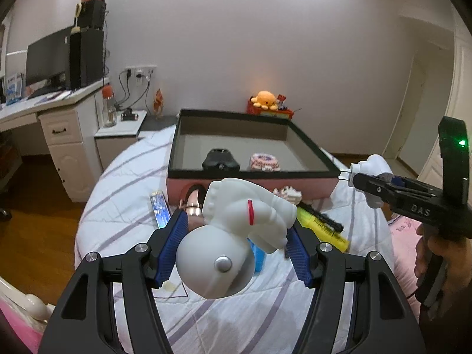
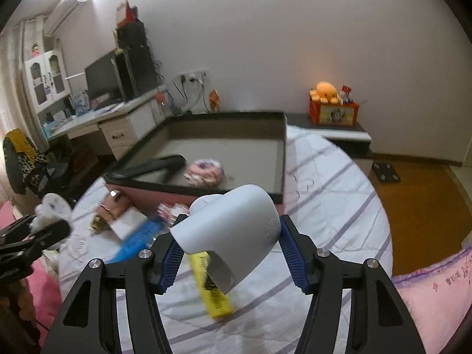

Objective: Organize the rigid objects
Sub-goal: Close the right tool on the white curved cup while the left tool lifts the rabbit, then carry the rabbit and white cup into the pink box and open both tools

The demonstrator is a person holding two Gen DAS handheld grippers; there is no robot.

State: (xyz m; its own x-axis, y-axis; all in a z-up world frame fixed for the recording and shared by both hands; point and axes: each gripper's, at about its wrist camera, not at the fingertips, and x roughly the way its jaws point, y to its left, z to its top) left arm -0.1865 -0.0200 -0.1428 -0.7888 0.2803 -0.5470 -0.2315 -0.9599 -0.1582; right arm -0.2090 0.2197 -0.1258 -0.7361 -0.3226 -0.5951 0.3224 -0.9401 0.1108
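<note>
left gripper (image 1: 233, 253): white figure (image 1: 236, 230) is clamped above the bed's near edge | right gripper (image 2: 227, 253): white charger (image 2: 233, 230) is gripped near the box (image 2: 281, 159) | risk: round head may be squeezed out.

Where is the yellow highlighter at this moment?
In the left wrist view, the yellow highlighter lies on the striped bedcover, right of the white astronaut figure, before the pink box.
</note>
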